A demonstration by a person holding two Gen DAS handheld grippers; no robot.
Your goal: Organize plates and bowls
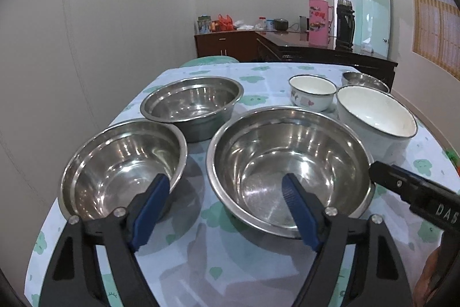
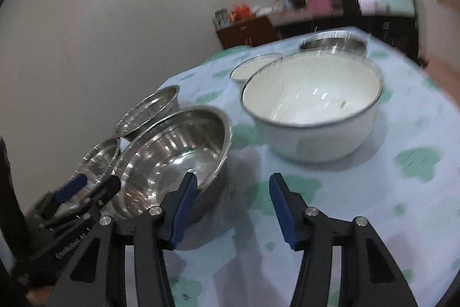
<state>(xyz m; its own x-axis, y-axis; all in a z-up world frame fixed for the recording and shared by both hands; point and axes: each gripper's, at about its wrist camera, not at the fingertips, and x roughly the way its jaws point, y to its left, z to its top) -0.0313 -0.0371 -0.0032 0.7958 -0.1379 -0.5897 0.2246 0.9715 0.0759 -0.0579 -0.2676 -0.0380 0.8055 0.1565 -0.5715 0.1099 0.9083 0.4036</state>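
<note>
The worktop [image 1: 258, 71], under a cloth printed with green clovers, fills the lower half of the left wrist view. The biggest steel bowl [image 1: 290, 163] sits at centre, its near rim between the blue pads of the left claw [image 1: 225, 206], whose jaws stand wide apart and press on nothing. A mid steel bowl [image 1: 123, 166] lies lower left, another steel bowl [image 1: 191, 102] behind it. A big white bowl [image 1: 376, 117] sits right of centre, a small white bowl [image 1: 312, 92] and a small steel bowl [image 1: 363, 81] beyond it. The right claw [image 2: 233, 187], seen blurred in its own view, is parted over bare cloth, its left pad touching or just beside the biggest bowl's rim.
</note>
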